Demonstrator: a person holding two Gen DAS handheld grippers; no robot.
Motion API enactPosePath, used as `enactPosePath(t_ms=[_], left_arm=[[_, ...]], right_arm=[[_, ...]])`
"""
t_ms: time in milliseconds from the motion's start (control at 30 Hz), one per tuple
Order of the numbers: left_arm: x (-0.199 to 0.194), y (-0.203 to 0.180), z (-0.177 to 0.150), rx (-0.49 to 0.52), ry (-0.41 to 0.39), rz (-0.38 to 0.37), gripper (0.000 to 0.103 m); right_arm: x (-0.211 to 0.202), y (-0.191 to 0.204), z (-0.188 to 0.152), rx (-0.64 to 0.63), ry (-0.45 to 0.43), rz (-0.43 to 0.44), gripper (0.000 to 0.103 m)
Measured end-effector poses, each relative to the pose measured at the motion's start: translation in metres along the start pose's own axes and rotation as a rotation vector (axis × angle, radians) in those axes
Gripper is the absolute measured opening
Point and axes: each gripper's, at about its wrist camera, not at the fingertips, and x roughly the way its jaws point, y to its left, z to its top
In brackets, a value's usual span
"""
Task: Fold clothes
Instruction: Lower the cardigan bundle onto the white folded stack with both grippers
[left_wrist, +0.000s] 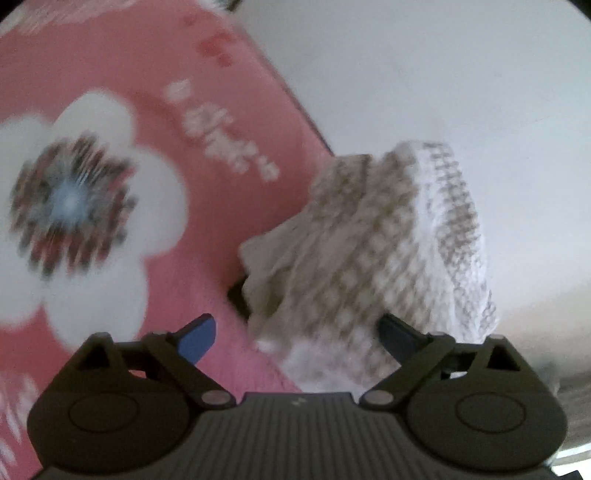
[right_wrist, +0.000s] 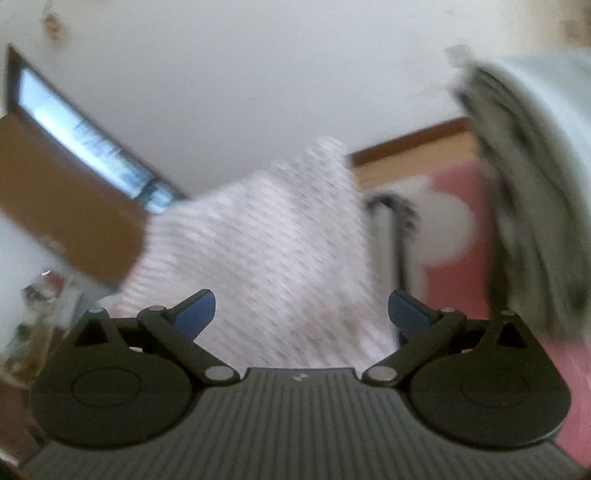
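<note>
A white knitted garment with a beige check pattern hangs bunched in front of my left gripper. Its blue fingers stand wide apart, with cloth lying between them; whether they grip it I cannot tell. In the right wrist view the same white knit drapes between the spread blue fingers of my right gripper. Both views are blurred by motion.
A pink bedspread with large white flowers lies to the left, and shows at the right in the right wrist view. A white wall is behind. A brown panel and a window are at left. A grey-white cloth hangs at right.
</note>
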Motion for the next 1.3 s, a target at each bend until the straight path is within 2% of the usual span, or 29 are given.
enactPosePath(t_ms=[33,100,233,333,367,400,433,500,567,700,900,1000,1067,1100,1167,1233,1300], left_arm=[[0.005,-0.006,0.004,0.051,-0.014,0.008,0.103],[0.009,-0.015,0.010,0.126,-0.043,0.002,0.103],[0.012,-0.024,0.022,0.183,-0.073,-0.022,0.102],[0.011,-0.023,0.027,0.200,-0.098,-0.017,0.099],[0.011,-0.023,0.028,0.204,-0.097,-0.018,0.099],[0.011,-0.023,0.028,0.200,-0.097,-0.019,0.098],[0.011,-0.023,0.029,0.196,-0.096,-0.020,0.097],[0.011,-0.022,0.031,0.187,-0.092,-0.026,0.095],[0.011,-0.023,0.034,0.181,-0.086,-0.038,0.091],[0.020,-0.027,0.036,0.197,-0.076,-0.056,0.086],[0.033,-0.029,0.031,0.219,-0.064,-0.086,0.089],[0.024,-0.030,0.027,0.211,-0.086,-0.069,0.089],[0.012,-0.033,0.027,0.227,-0.113,-0.039,0.087],[0.006,-0.034,0.027,0.234,-0.127,-0.024,0.087],[-0.015,-0.050,0.029,0.330,-0.199,-0.003,0.087],[-0.029,-0.074,0.030,0.475,-0.260,-0.005,0.087],[-0.025,-0.105,0.033,0.638,-0.280,-0.028,0.087]], right_arm=[[0.001,-0.004,-0.010,0.002,-0.023,-0.019,0.101],[0.007,-0.015,-0.016,0.022,-0.075,0.003,0.101],[0.040,-0.042,-0.010,0.091,-0.055,0.151,0.096],[0.059,-0.044,-0.013,0.126,-0.026,0.234,0.088],[0.058,-0.043,-0.015,0.111,-0.029,0.241,0.083],[0.055,-0.042,-0.018,0.088,-0.029,0.244,0.073],[0.051,-0.042,-0.020,0.074,-0.028,0.242,0.068],[0.045,-0.043,-0.023,0.069,-0.017,0.251,0.062],[0.040,-0.038,-0.028,0.050,-0.006,0.248,0.060],[0.030,-0.026,-0.039,-0.002,0.010,0.235,0.059],[0.033,-0.037,-0.053,0.021,-0.006,0.219,0.061],[0.040,-0.053,-0.057,0.081,-0.001,0.242,0.070],[0.041,-0.059,-0.055,0.130,0.021,0.256,0.070],[0.036,-0.054,-0.052,0.114,0.030,0.239,0.070],[0.022,-0.042,-0.044,0.056,0.032,0.188,0.070],[0.002,-0.024,-0.035,-0.042,-0.035,0.132,0.070],[-0.012,0.000,-0.024,-0.168,-0.117,0.090,0.066]])
